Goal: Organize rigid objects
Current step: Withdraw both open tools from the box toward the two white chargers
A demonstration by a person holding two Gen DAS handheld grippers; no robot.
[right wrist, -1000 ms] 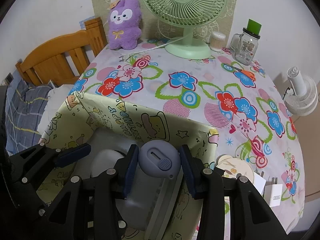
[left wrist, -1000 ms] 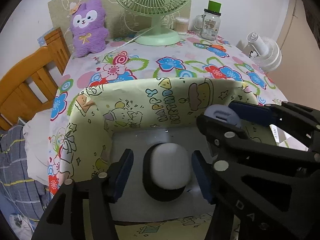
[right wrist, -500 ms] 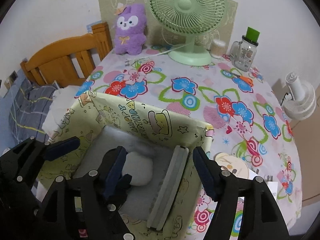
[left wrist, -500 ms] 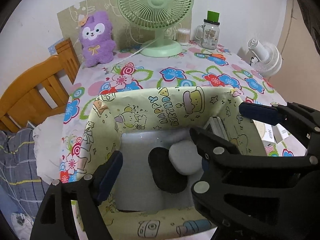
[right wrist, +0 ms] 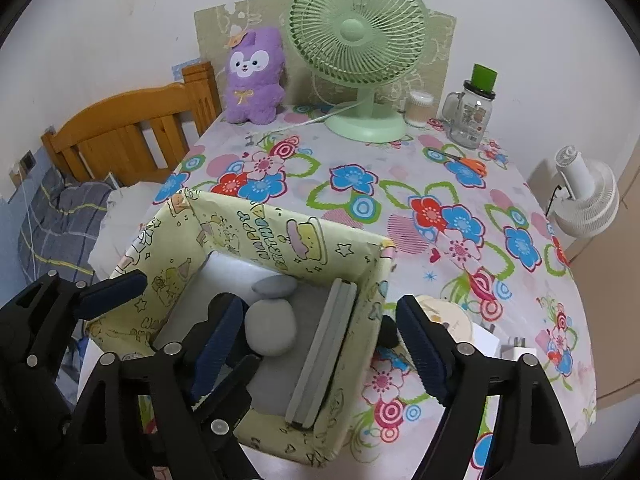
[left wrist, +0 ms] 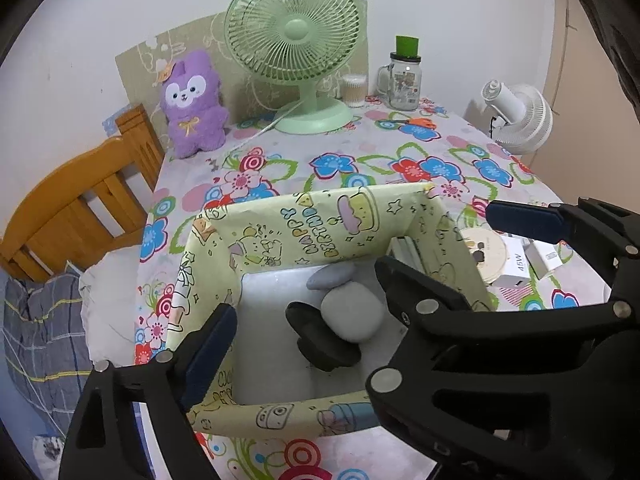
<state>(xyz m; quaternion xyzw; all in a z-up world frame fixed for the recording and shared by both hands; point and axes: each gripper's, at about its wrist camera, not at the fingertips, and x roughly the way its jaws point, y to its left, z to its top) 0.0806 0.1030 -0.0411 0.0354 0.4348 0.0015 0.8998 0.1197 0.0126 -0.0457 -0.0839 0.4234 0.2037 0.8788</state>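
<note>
Where flowers bloom, tablecloth [right wrist: 460, 184] beside wooden bedframe [right wrist: 132, 136].

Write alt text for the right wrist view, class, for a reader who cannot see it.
Open right gripper above a yellow cartoon-print box on a floral tablecloth, nothing between its jaws, which have just been opening. Inside the box, a flat grey slab leans against the right wall beside a pale rounded case. Behind stand a green desk fan and a purple plush toy.
</note>
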